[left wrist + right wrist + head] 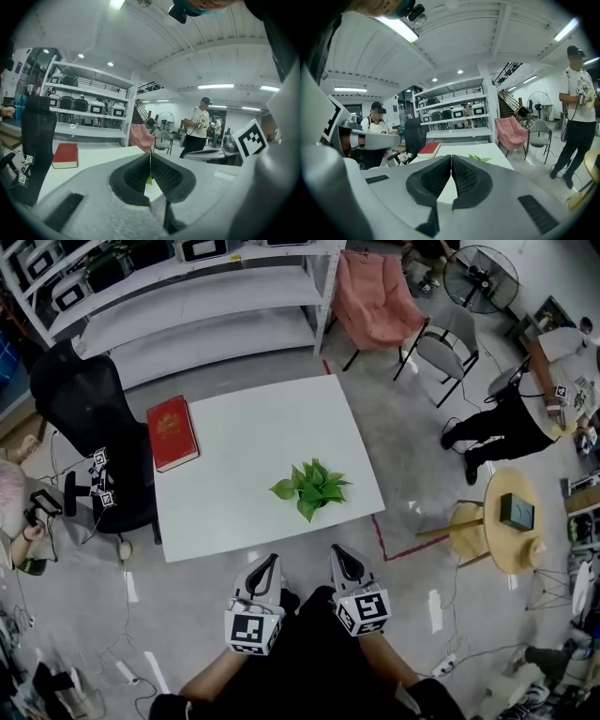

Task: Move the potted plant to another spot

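The potted plant [310, 487] stands upright on the table [253, 427], leaves spread all round — pot apparently hidden beneath. Nearer, left gripper [267, 562] and right gripper [341, 552] clench empty jaws.

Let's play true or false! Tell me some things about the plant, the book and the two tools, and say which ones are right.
1. The potted plant stands on the white table. True.
2. The red book lies touching the plant. False: it lies at the table's left edge in the head view, well apart from the plant.
3. The left tool is holding the plant. False: its jaws are shut on nothing, and it sits short of the table, near the person's body.
4. The right tool has its jaws together. True.
5. A pink chair stands beyond the far side of the table. True.
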Demonstrator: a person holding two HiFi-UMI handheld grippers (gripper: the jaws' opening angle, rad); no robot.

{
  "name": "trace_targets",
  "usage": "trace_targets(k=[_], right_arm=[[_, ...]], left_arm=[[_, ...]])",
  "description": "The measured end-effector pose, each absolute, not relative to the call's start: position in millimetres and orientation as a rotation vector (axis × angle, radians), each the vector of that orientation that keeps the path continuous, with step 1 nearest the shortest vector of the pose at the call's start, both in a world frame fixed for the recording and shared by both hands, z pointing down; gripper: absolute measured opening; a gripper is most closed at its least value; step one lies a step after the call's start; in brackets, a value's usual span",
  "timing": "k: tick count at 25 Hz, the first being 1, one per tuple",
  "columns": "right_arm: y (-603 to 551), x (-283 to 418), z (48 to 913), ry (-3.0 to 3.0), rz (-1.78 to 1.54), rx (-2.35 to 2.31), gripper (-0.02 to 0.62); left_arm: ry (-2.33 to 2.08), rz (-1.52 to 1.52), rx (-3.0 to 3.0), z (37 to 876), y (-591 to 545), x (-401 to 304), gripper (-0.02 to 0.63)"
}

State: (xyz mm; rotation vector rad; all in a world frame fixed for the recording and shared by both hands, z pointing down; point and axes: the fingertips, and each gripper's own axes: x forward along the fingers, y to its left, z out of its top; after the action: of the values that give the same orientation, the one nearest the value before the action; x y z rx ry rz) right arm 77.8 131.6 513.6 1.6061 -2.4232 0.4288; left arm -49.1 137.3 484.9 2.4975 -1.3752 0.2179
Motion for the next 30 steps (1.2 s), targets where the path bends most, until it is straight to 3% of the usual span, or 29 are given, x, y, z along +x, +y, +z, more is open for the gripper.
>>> trace_targets(k=[15,23,30], right_arm=[[89.8,64.3,570.7,-2.287,0.509,1.440,0.014],[55.0,71.4,612.7,-2.174,0.398,1.173,0.015],[43.1,63.3,659.0,-2.047,0.104,0.717,0.015]], left_arm=[[-1.284,0.145,2.541,482.0,86.3,-52.7,0.018],[-1.306,0.123,2.546,475.7,51.3,-47.5,0.018],[-1.281,0.187,2.559,489.3,20.4,-38.4,0.018]])
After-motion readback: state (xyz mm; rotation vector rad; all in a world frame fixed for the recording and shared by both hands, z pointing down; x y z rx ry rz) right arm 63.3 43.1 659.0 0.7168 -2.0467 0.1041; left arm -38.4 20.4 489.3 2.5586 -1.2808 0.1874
